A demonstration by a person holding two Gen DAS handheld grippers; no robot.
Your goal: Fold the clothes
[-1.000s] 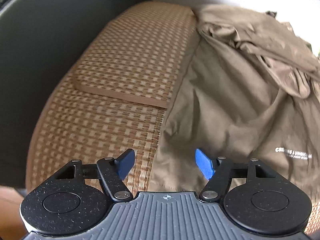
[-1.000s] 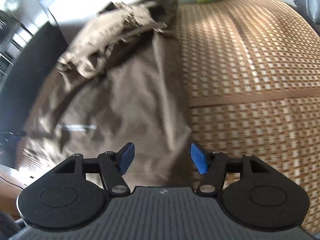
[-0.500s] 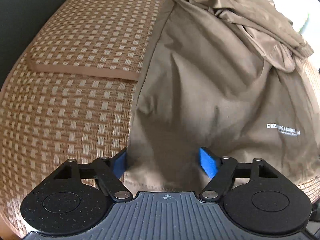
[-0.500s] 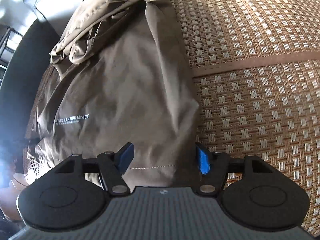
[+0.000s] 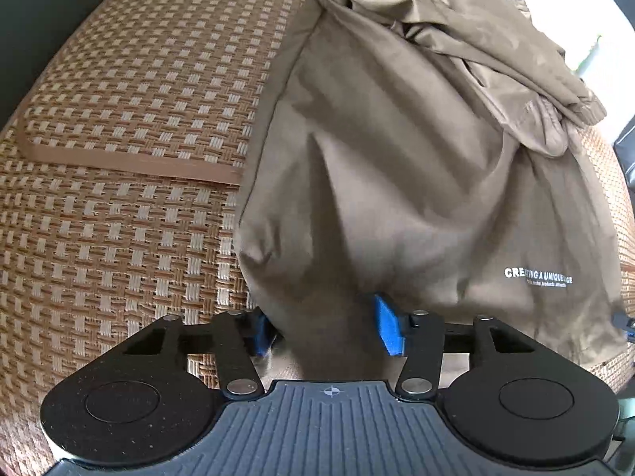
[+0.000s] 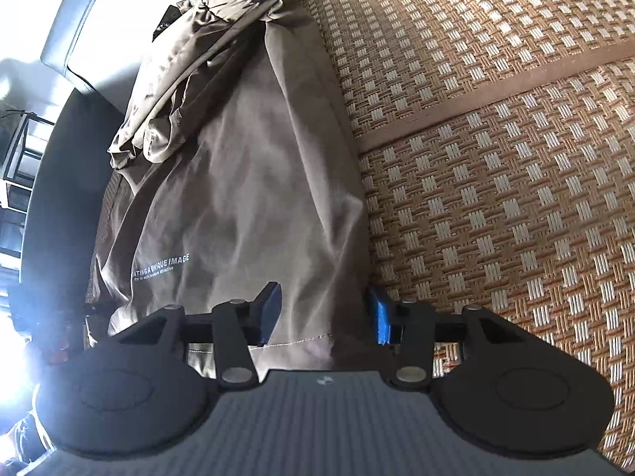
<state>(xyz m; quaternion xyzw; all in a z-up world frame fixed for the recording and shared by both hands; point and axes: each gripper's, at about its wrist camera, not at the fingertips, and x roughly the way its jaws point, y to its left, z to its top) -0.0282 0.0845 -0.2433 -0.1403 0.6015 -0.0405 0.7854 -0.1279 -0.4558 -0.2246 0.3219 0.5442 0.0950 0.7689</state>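
Brown garment point(image 5: 416, 182) lies flat on the woven rattan mat point(image 5: 119, 158), hem end toward both cameras, far end bunched into a crumpled pile point(image 5: 456, 31). White printed text point(image 5: 537, 276) sits near the hem; it reads "UNIQUE IMAGE" in the right wrist view point(image 6: 160, 265). Left gripper point(image 5: 325, 327) straddles one hem corner: cloth fills the gap between the blue pads point(image 5: 387, 329), jaws closing, but pads don't look pressed flat on the fabric, so fingers are apart with cloth between them. Left-hand pad is half hidden behind the fabric edge. Right gripper point(image 6: 325, 315) is at the other hem corner of the same garment point(image 6: 246, 182): stitched hem line runs between its blue pads point(image 6: 272, 311), jaws closing, a visible gap remains on each side, no clamp. The garment's long edge runs alongside the bare mat point(image 6: 516, 198), and a brown binding strip point(image 6: 496, 95) crosses the mat next to it. Dark sofa edge point(image 6: 51, 206) borders the mat on the far side of the cloth.
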